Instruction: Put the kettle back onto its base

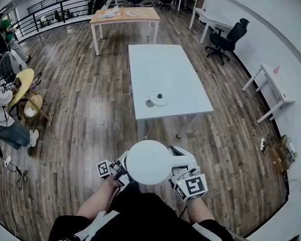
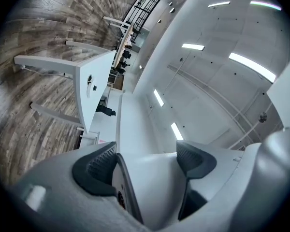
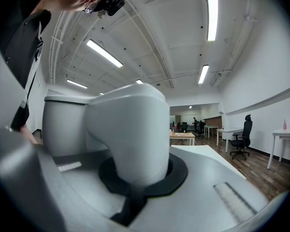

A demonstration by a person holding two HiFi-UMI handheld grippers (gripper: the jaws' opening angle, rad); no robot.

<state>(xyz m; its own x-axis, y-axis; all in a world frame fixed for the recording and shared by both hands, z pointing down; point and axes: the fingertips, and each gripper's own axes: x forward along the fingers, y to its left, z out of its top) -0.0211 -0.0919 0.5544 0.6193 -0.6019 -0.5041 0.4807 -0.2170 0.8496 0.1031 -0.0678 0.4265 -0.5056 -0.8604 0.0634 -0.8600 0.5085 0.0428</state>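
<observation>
Right gripper [image 3: 140,174]: jaws drawn tight round the white handle [image 3: 130,129] of the kettle [image 1: 149,162], the dark pads [image 3: 176,170] ringing the handle with no gap showing. Left gripper [image 2: 145,164]: jaws standing apart, a white part of the kettle filling the space between them, one ribbed pad [image 2: 94,168] against its dark-edged rim and the other pad against its white face (which part of the kettle this is cannot be told). In the head view the kettle, seen from above as a round white lid, hangs between the two grippers just in front of the person's body, over the wooden floor [image 1: 90,109] and short of the near edge of the white desk [image 1: 165,67]. The base [image 1: 159,97], a round white disc with a dark centre, lies on the desk near that near edge, left of its middle, well apart from the kettle. Beyond the far edge stands a wooden table [image 1: 124,16]; a black office chair [image 1: 226,39] stands off the far right corner.
</observation>
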